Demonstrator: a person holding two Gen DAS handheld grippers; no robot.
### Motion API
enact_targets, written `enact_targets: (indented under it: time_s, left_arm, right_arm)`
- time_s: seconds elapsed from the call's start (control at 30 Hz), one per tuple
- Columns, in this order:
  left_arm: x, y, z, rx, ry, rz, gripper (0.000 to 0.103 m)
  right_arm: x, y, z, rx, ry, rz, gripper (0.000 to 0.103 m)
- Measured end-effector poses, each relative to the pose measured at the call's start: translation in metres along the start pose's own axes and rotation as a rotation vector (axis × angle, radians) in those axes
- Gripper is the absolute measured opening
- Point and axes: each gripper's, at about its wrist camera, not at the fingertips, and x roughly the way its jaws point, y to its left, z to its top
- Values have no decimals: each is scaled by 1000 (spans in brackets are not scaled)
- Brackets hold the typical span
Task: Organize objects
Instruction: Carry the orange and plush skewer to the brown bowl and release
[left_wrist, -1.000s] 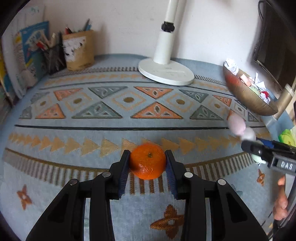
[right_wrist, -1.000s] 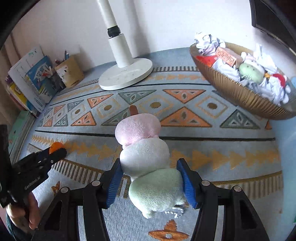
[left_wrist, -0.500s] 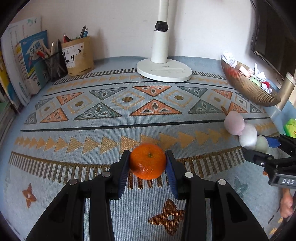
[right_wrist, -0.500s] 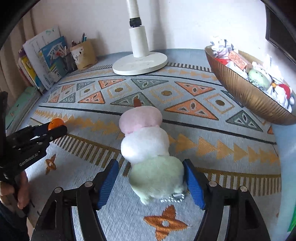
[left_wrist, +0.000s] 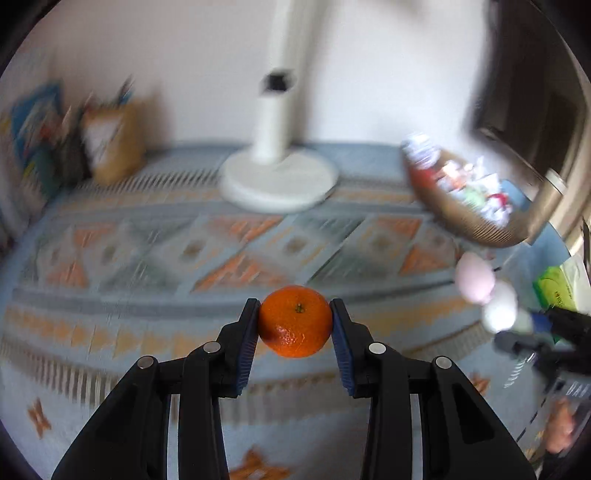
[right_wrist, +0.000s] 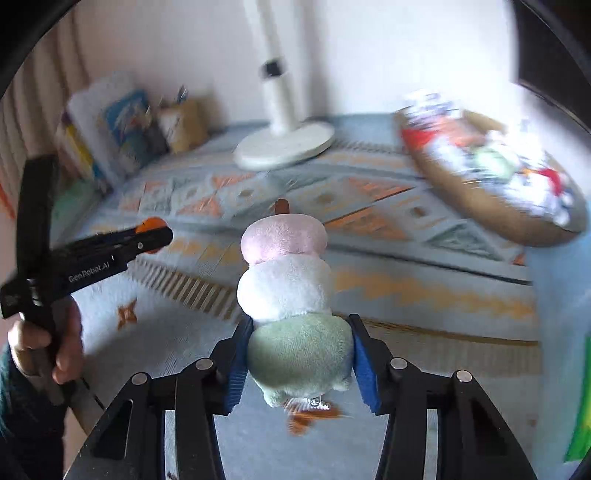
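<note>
An orange tangerine (left_wrist: 294, 325) hangs above the patterned cloth, with my left gripper (left_wrist: 293, 302) shut on its sides. A plush skewer of pink, white and green balls (right_wrist: 284, 266) points away from my right gripper (right_wrist: 301, 321). That gripper's jaws are closing and their blue pads press on the green ball. In the right wrist view the left gripper (right_wrist: 147, 229) shows at the left with the tangerine (right_wrist: 149, 222) at its tip. In the left wrist view the plush (left_wrist: 474, 275) and the right gripper (left_wrist: 532, 325) sit at the right edge.
A brown bowl (right_wrist: 480, 206) full of crumpled paper and small items stands at the back right. A white lamp base (left_wrist: 277, 181) is at the back centre, a pen holder (left_wrist: 110, 147) and books (right_wrist: 122, 125) at the back left. A person's hand (right_wrist: 62, 343) holds the left gripper.
The right pads stood apart from the green ball before and now squeeze it. Both grippers have risen and shifted with their loads, and the views are blurred. The left grip is unchanged.
</note>
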Motion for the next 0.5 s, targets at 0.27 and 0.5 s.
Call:
enact_targets:
  time_s: [0.27, 0.5]
  left_arm:
    - [31, -105, 94, 134, -126, -158, 35]
    - [81, -153, 129, 116, -146, -245, 35]
  right_arm:
    - [-85, -109, 64, 230, -311, -200, 49]
    - [-67, -180, 102, 463, -383, -249, 49]
